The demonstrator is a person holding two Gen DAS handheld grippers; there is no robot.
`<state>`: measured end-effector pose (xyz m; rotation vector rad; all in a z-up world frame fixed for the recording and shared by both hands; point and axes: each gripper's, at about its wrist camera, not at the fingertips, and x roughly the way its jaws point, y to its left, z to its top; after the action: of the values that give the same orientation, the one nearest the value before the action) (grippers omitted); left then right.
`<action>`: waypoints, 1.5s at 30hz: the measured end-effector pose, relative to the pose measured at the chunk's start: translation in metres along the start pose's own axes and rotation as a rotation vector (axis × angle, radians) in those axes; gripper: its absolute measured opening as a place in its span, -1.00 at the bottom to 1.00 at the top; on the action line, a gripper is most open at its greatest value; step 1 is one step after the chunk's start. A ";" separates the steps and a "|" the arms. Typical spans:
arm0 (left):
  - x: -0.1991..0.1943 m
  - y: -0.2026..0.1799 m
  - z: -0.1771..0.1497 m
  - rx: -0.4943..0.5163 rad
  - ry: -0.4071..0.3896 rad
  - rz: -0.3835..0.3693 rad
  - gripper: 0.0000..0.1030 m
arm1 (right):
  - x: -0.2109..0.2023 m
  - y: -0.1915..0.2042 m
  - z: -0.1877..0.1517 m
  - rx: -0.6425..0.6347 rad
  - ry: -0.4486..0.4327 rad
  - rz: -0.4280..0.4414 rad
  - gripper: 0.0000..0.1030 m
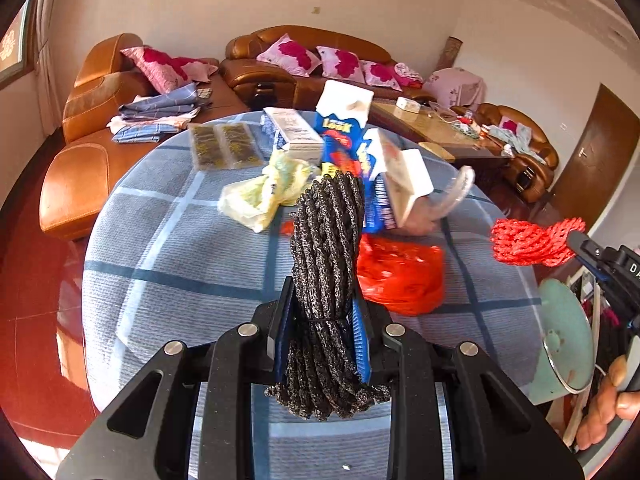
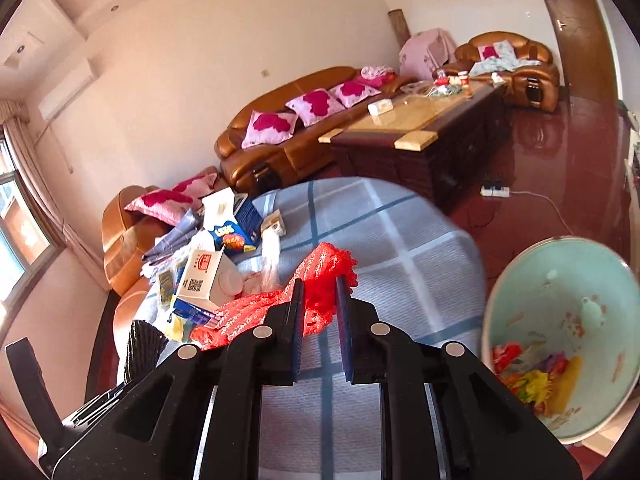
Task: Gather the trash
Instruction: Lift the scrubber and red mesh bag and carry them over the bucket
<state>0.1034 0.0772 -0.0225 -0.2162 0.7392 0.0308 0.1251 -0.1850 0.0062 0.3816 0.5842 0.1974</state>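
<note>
Trash still litters the tabletop (image 1: 168, 248): cartons (image 1: 344, 128), a yellow bag (image 1: 260, 196) and an orange bag (image 1: 400, 276) toward its far edge. My left tongs (image 1: 322, 320) clamp a black mesh sleeve (image 1: 326, 240); my right tongs (image 2: 320, 308) pinch a red mesh net (image 2: 320, 276), both lifted off it. Beside the table's right edge, the pale green bin (image 2: 520, 280) holds some colourful wrappers (image 2: 532, 376). I judge collecting is partway done.
</note>
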 end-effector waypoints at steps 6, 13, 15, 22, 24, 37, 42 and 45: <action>-0.005 -0.036 -0.004 0.058 0.000 -0.024 -0.50 | -0.029 -0.033 0.005 0.033 -0.037 -0.032 -0.69; -0.008 -0.086 -0.009 0.146 0.004 -0.068 -0.50 | -0.053 -0.072 0.006 0.071 -0.066 -0.087 -0.69; -0.007 -0.102 -0.011 0.169 0.011 -0.091 -0.50 | -0.060 -0.083 0.006 0.076 -0.073 -0.106 -0.69; -0.007 -0.160 -0.018 0.258 0.018 -0.157 -0.50 | -0.084 -0.116 0.007 0.093 -0.109 -0.163 -0.69; -0.007 -0.175 -0.020 0.282 0.016 -0.170 -0.50 | -0.093 -0.128 0.007 0.100 -0.123 -0.184 -0.69; -0.002 -0.258 -0.043 0.414 0.034 -0.224 -0.50 | -0.116 -0.189 -0.004 0.190 -0.173 -0.272 -0.69; 0.003 -0.284 -0.049 0.456 0.038 -0.238 -0.50 | -0.117 -0.207 -0.006 0.225 -0.171 -0.305 -0.69; 0.006 -0.296 -0.052 0.469 0.050 -0.247 -0.50 | -0.116 -0.218 -0.008 0.237 -0.164 -0.331 -0.69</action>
<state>0.1045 -0.2233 -0.0093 0.1416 0.7446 -0.3813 0.0420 -0.4148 -0.0307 0.5186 0.5011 -0.2216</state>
